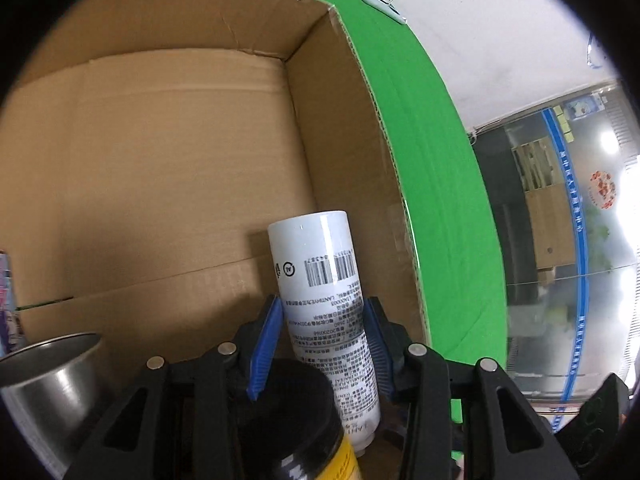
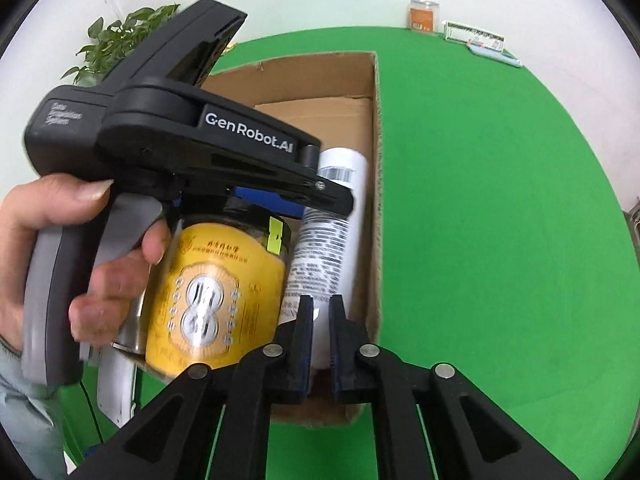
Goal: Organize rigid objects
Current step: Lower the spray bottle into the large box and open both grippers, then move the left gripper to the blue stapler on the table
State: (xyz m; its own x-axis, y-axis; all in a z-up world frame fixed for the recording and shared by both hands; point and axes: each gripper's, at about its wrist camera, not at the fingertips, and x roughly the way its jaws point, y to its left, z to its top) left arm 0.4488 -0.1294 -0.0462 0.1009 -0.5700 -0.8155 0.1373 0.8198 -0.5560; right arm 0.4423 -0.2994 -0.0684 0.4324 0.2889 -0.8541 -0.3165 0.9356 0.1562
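A white spray can with a barcode label leans inside the cardboard box, against its right wall. My left gripper is shut on the can's body, one blue pad on each side. In the right wrist view the same can runs down toward my right gripper. Those jaws are drawn close together, with the can's narrow white end filling the slit between them. A yellow-labelled jar with a black lid stands in the box just left of the can.
A steel cup stands at the box's left, beside the jar. A hand grips the left tool's handle. The box rests on a green table. An orange container and flat packets sit at the far edge.
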